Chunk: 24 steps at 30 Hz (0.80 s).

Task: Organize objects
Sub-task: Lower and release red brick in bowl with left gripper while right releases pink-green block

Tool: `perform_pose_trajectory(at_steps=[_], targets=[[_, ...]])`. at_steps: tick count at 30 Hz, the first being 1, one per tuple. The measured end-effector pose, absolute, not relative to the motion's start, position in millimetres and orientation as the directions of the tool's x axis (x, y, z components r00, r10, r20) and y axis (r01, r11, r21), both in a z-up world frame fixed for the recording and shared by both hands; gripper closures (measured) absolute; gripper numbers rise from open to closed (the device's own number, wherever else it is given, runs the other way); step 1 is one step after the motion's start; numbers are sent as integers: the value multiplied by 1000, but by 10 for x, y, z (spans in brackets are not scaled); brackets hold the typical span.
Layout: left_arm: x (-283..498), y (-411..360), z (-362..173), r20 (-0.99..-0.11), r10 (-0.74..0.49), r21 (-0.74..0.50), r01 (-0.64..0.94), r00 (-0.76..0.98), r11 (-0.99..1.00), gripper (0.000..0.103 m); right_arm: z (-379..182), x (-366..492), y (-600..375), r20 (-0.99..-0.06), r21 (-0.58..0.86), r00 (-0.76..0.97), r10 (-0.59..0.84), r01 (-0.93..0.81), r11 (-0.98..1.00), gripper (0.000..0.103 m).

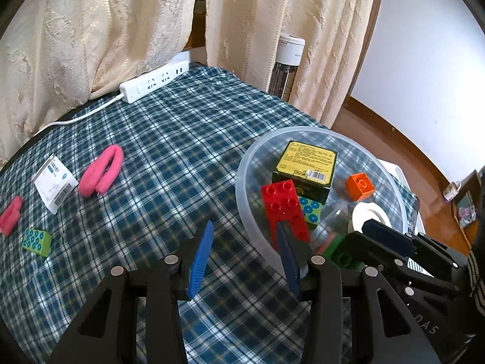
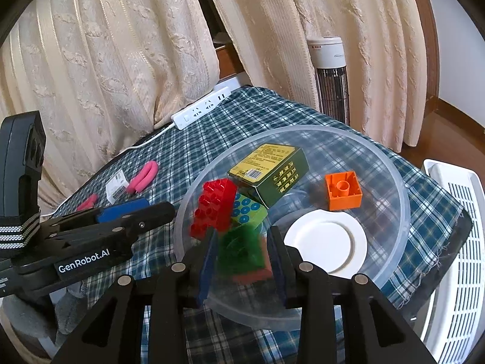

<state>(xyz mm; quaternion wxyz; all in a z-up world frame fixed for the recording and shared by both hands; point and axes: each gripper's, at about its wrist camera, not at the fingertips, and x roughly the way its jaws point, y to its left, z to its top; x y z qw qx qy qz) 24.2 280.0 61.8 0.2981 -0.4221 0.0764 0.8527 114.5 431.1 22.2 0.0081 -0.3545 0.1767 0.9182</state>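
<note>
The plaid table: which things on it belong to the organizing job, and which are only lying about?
Job things:
- clear bowl holding the red brick, orange brick and green box
- pink rolls, white box and green block, not yet in the bowl

Lying about:
- power strip
- curtains
- tower heater
- white basket

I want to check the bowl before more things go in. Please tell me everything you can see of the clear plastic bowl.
The clear plastic bowl is wide, round and translucent with a thick rim. It stands upright on the blue checked tablecloth, near the table's right end. Inside lie a red brick, an orange brick, a light green dotted block, a dark green box with a yellow label, a white disc and a green brick between the right gripper's fingers.
</note>
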Motion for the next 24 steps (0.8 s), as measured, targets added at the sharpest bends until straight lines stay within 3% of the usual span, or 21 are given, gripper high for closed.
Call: perform_pose_trajectory(at_steps=[14, 18, 24], targets=[[227, 2625, 621, -765, 434, -129, -546, -476, -828, 57, 311, 1143, 4210, -643, 315, -758, -112, -128, -941, 67], [191, 2544, 629, -765, 425, -134, -526, -484, -840, 41, 340, 1136, 4174, -638, 319, -761, -114, -126, -939, 58], [135, 2372, 641, -765, 401, -124, -497, -503, -859, 40, 370, 1117, 4123, -630, 324, -767, -122, -117, -939, 51]])
